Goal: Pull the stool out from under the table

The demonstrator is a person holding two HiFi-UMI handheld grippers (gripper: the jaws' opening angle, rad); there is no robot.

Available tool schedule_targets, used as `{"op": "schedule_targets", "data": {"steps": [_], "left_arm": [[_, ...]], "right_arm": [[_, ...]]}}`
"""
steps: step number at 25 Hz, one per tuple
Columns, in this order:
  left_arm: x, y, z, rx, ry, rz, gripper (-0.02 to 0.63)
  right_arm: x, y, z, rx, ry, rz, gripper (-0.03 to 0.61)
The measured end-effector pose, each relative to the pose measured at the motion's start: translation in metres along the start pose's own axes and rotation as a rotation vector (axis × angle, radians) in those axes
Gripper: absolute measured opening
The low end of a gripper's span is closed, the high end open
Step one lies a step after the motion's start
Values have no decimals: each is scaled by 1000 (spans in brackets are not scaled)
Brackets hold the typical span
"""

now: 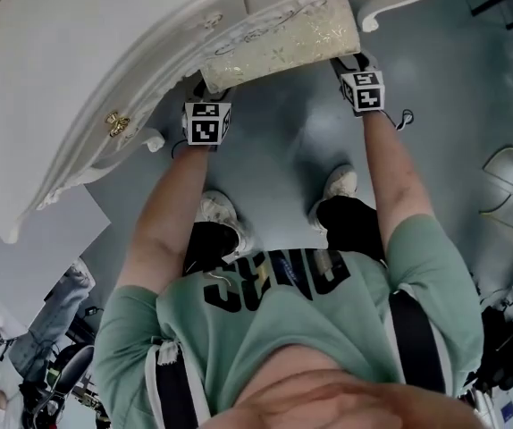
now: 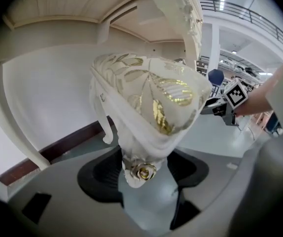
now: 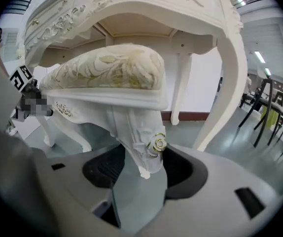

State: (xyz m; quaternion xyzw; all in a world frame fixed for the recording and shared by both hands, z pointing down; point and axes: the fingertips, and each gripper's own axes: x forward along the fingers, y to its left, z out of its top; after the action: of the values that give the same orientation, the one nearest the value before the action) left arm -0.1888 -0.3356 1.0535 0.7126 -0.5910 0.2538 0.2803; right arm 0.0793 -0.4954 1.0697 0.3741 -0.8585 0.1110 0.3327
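Left tool [image 2: 144, 169] is clamped on the near-left corner of the stool [image 1: 283, 43], whose seat sits partly under the tabletop [image 1: 78, 52]. I suspect the carved rosette [image 2: 142, 172] offers a poor bite and could slip. Right tool [image 3: 141, 168] grips the right corner, and if I pull unevenly the stool may skew into the table leg [image 3: 225, 83].

stool cushion [image 1: 283, 43]: cream brocade cloth, gold sheen | stool frame [image 3: 136, 122]: carved, glossy white paint | rosette [image 3: 159, 143]: gilt | table [image 3: 230, 58]: glossy white paint | floor [image 1: 283, 150]: smooth grey, slight shine | right hand-held gripper pads [image 3: 102, 168]: matt black, ribbed
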Motion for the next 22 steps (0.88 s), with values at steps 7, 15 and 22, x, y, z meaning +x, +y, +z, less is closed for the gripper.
{"op": "schedule_targets", "data": {"steps": [7,15,22], "left_arm": [[-51,-37,-51,-74,113,-51,290],[-99,-68,-112,-43,219,-101,290],[-133,-87,-142,62,317,-183,290]], "right_arm": [[-61,35,-45,25,141,37,233],[-124,79,-104,60,219,22,233],[-190,116,-146,142,259,-33,233]]}}
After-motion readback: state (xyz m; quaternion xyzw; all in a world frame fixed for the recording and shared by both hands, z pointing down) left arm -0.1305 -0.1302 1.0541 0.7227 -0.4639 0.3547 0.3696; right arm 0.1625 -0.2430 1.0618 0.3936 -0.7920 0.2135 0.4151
